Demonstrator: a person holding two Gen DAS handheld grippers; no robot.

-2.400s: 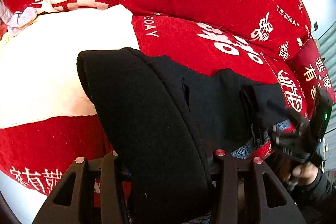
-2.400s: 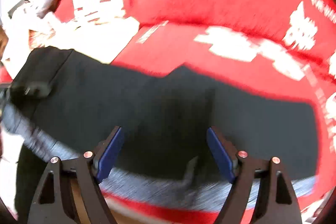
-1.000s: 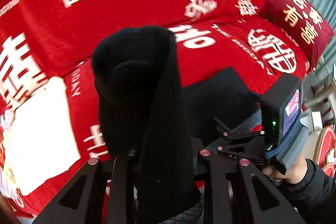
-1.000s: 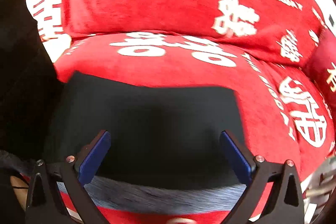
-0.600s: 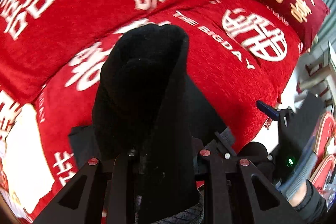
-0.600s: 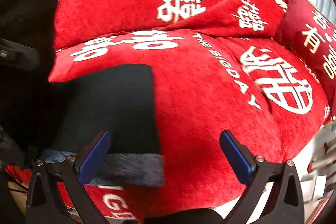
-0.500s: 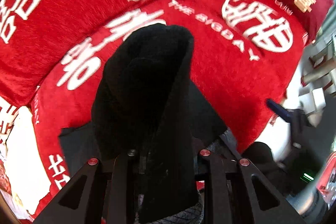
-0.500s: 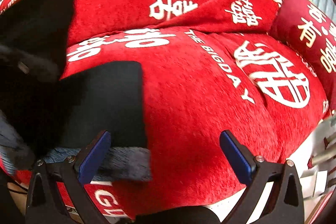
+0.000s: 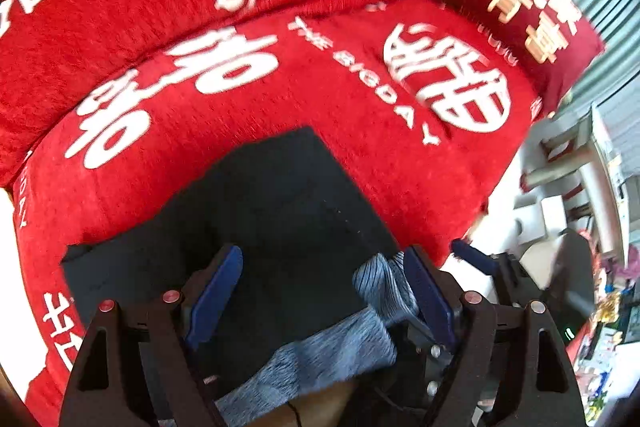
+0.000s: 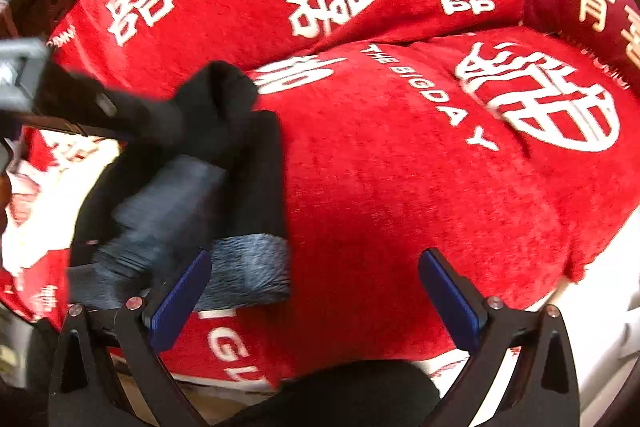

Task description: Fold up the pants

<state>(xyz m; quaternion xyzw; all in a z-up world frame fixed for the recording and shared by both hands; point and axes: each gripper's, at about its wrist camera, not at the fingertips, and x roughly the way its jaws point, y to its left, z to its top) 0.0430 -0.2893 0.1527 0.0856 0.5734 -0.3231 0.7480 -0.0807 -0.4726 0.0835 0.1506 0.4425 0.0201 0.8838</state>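
The black pants [image 9: 280,227] lie folded on the red sofa cover [image 9: 240,107], a dark, roughly square stack with the grey ribbed waistband [image 9: 328,347] along the near edge. They sit directly under and just ahead of the left gripper [image 9: 320,291], and off to the left of the right gripper [image 10: 316,291], whose own view [image 10: 256,167] shows the top layer bunched and not quite flat, with the waistband [image 10: 248,279] beside its left finger.

A moment ago the left gripper was clamped on a tall bundle of black cloth that filled its view; now that cloth is down on the stack and the jaws are opening, blue pads [image 9: 216,291] clear of the fabric, though a twist of waistband sits against the right pad. The right gripper's view has slid rightward off the pants onto bare cover.

The left gripper points steeply down over the stack. The right gripper tilts down less sharply, its jaws spread wide and holding nothing.
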